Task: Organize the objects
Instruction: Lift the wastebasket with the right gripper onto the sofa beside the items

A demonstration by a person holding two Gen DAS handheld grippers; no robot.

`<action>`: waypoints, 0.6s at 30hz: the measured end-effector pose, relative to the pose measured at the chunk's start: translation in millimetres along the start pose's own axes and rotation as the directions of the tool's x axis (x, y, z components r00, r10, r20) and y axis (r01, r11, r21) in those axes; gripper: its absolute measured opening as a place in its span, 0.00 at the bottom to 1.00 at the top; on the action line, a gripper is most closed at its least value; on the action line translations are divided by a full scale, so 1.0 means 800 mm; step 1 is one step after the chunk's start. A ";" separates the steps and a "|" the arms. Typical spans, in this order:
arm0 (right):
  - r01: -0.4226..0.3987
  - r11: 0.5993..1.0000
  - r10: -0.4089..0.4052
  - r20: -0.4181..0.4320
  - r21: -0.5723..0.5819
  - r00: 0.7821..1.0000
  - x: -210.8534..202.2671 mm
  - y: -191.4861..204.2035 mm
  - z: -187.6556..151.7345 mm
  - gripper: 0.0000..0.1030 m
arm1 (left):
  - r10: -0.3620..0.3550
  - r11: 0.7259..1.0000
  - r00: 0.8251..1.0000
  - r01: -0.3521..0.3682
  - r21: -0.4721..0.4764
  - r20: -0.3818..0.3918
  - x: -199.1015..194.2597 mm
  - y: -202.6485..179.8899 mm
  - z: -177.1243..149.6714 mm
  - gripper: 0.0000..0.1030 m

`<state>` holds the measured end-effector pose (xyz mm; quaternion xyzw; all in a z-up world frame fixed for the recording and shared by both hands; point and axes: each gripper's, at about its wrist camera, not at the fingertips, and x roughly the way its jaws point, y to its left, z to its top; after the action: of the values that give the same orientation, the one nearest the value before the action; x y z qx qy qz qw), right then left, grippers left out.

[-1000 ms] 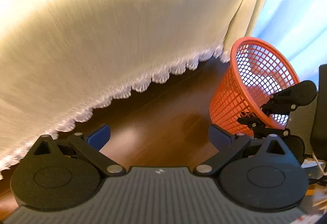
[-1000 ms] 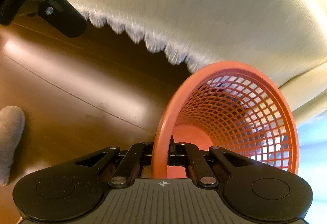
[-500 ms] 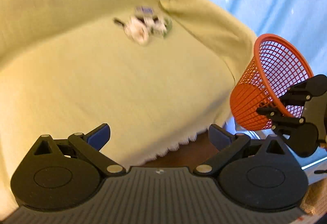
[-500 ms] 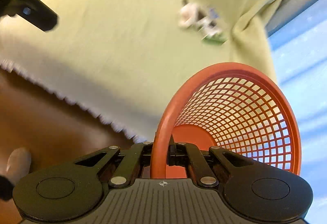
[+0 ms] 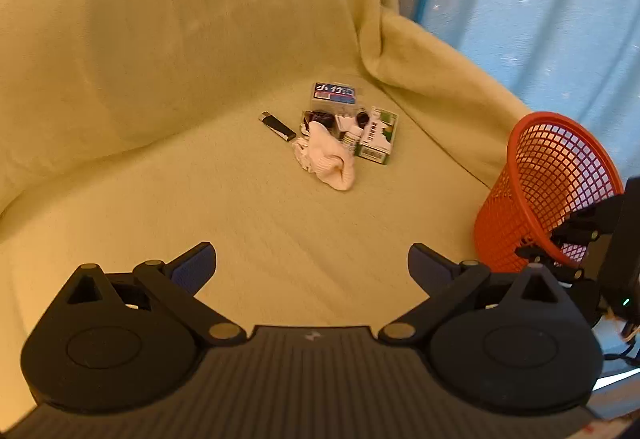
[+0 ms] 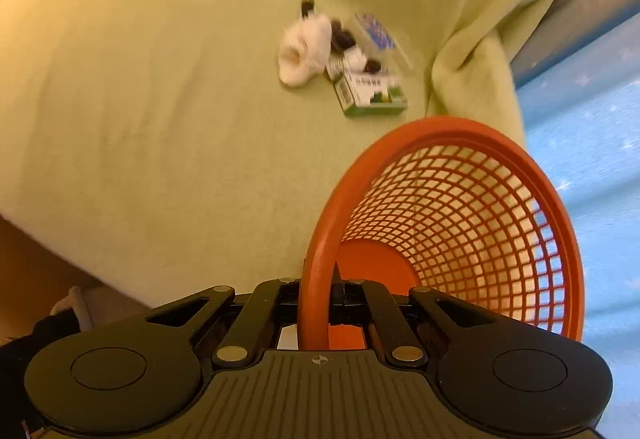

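Orange basket hangs by its rim in my clenched right jaws, beside the sofa seat. My left jaws are spread, empty. Next, probably: collect the small clutter.

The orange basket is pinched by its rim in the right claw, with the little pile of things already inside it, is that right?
Not quite. The orange basket is pinched by its rim in the right claw, but it is empty. The right wrist view shows only bare mesh and base inside. The pile, a pale sock, a green box and smaller items, lies on the yellow-covered seat.
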<state>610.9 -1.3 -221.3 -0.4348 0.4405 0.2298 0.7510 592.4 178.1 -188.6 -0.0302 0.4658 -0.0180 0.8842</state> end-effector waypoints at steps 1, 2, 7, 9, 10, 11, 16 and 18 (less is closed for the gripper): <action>0.005 1.000 -0.006 -0.020 -0.020 1.000 0.011 -0.002 0.006 0.00 | -0.002 1.000 1.000 0.002 -0.006 -0.006 0.010 0.004 0.009 0.97; 0.008 1.000 -0.009 -0.040 -0.029 0.999 0.020 -0.004 0.009 0.00 | -0.002 1.000 1.000 0.002 -0.012 -0.009 0.019 0.006 0.016 0.97; -0.012 0.998 0.006 -0.095 -0.056 0.995 0.061 -0.019 0.030 0.00 | -0.016 0.999 0.999 0.014 -0.049 -0.040 0.054 0.020 0.044 0.97; -0.017 0.997 0.010 -0.087 -0.076 0.996 0.067 -0.019 0.037 0.00 | -0.029 0.999 0.999 0.027 -0.046 -0.045 0.065 0.027 0.054 0.97; -0.017 0.996 0.010 -0.082 -0.084 0.997 0.069 -0.018 0.040 0.00 | -0.033 0.999 0.998 0.031 -0.038 -0.050 0.070 0.031 0.058 0.97; -0.013 0.996 0.007 -0.072 -0.086 0.997 0.071 -0.019 0.044 0.00 | -0.037 0.999 0.998 0.036 -0.028 -0.053 0.076 0.036 0.062 0.97; -0.002 0.997 -0.002 -0.052 -0.082 0.999 0.089 -0.027 0.064 0.00 | -0.094 0.995 0.994 0.095 0.019 -0.056 0.111 0.062 0.076 0.97; 0.023 0.997 -0.027 -0.065 -0.073 0.998 0.099 -0.028 0.071 0.00 | -0.116 0.992 0.990 0.119 0.044 -0.076 0.129 0.070 0.083 0.97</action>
<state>693.7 32.2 -266.2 -0.4745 0.4510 0.2217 0.7228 705.8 230.4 -239.9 -0.0353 0.4948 -0.0824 0.8644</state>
